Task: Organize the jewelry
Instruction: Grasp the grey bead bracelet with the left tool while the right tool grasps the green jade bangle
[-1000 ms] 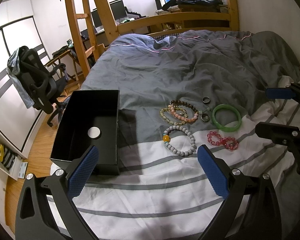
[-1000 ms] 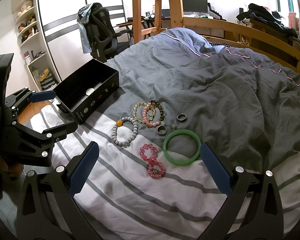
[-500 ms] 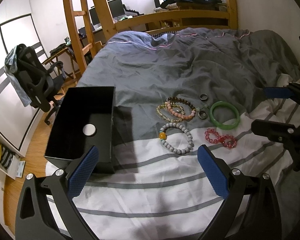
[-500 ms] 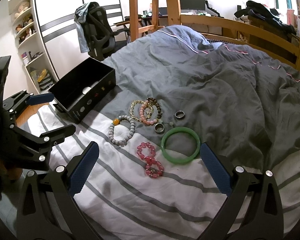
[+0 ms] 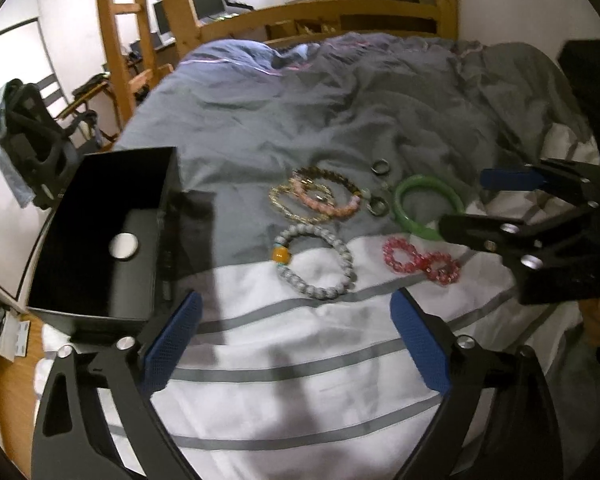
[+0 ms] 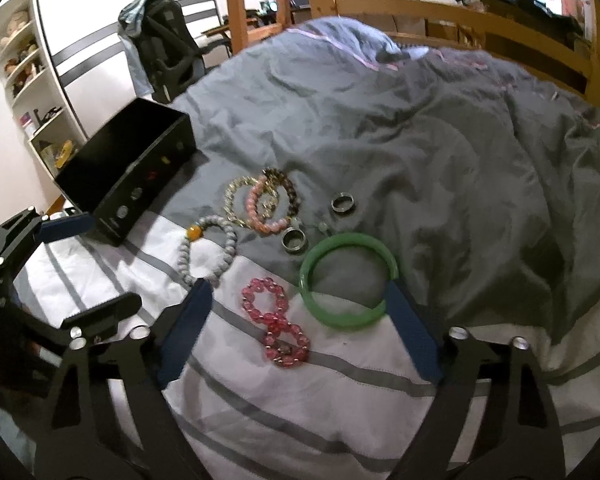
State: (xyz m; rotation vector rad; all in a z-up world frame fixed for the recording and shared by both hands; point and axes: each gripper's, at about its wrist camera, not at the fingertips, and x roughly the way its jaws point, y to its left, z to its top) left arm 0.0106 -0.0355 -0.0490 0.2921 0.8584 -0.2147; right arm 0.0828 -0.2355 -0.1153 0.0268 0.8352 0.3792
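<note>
Jewelry lies on the bed: a green bangle [image 6: 350,280] [image 5: 426,204], a red bead bracelet [image 6: 274,322] [image 5: 420,260] twisted in a figure eight, a grey bead bracelet [image 6: 208,250] [image 5: 314,260] with an amber bead, a pile of pink, gold and brown bracelets [image 6: 262,202] [image 5: 316,200], and two metal rings [image 6: 342,202] [image 6: 294,239]. An open black box [image 5: 100,232] [image 6: 124,172] stands at the left. My right gripper [image 6: 296,336] is open, low over the red bracelet and bangle. My left gripper [image 5: 296,344] is open and empty, short of the grey bracelet.
The grey duvet [image 6: 420,140] covers the far bed; a white striped sheet [image 5: 300,380] lies near me. A wooden ladder [image 5: 120,40] and bed frame stand behind. An office chair [image 6: 160,56] and shelves [image 6: 32,80] are beside the bed at left.
Both grippers have moved forward and down toward the jewelry. The right gripper now reaches over the red bracelet and green bangle. Both stay open.
</note>
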